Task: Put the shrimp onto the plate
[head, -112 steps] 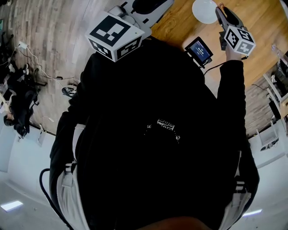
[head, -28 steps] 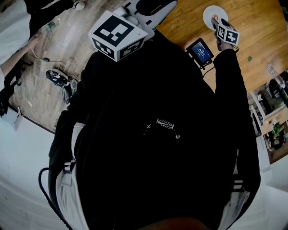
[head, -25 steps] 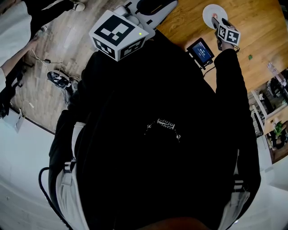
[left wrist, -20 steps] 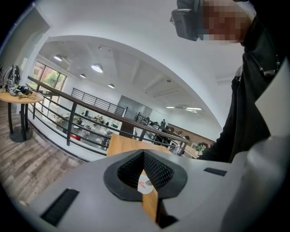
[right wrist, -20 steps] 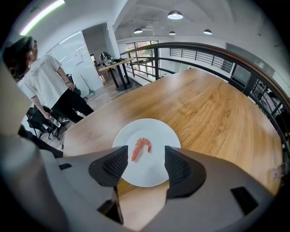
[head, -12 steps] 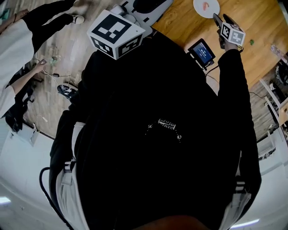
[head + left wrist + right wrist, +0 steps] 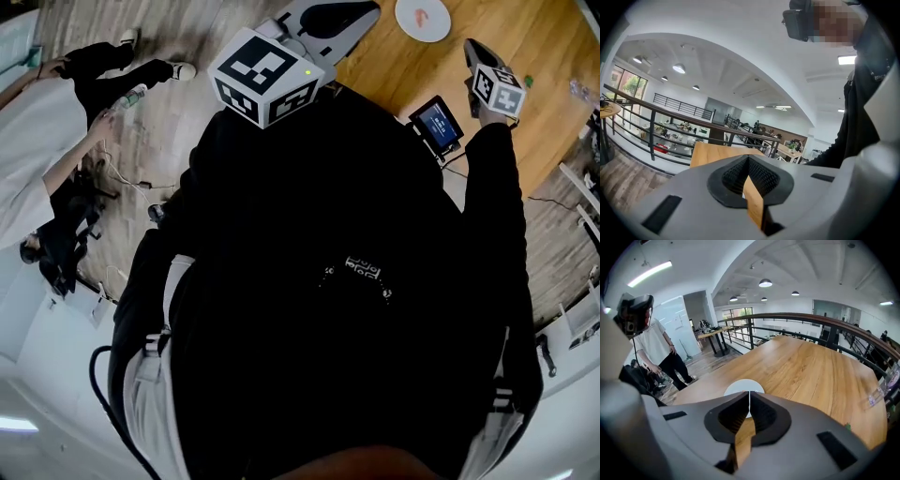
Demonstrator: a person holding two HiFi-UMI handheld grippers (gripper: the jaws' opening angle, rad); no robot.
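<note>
Shrimp (image 7: 419, 16), a single pink one, lay on the white plate (image 7: 439, 25) near the top edge of the head view, a little right of centre. The plate, also the only one, sat on the wooden table (image 7: 394, 66).

The right gripper (image 7: 469, 44) hung to the right of the plate and slightly lower in the frame. It was clear of the plate and touched neither it nor the shrimp. In the right gripper view its jaws had just closed and met tip to tip with nothing between them. The plate showed as a pale disc just beyond the tips, and the shrimp could not be made out there.

The left gripper (image 7: 747, 158) was held off to the left of the plate in the head view, well apart from the shrimp. In its own view the jaws were likewise together and empty, with a strip of table showing beyond them. That made two grippers, both closed on nothing.

One small device with a lit blue screen (image 7: 438, 123) sat at the table's near edge, below the plate in the frame. One small green bit (image 7: 528, 82) lay on the wood to the right of the right gripper's marker cube. A clear bottle (image 7: 882, 383) stood at the far right edge of the right gripper view.

One other person in a white shirt (image 7: 658, 350) stood on the plank floor (image 7: 141, 47) at the left.
</note>
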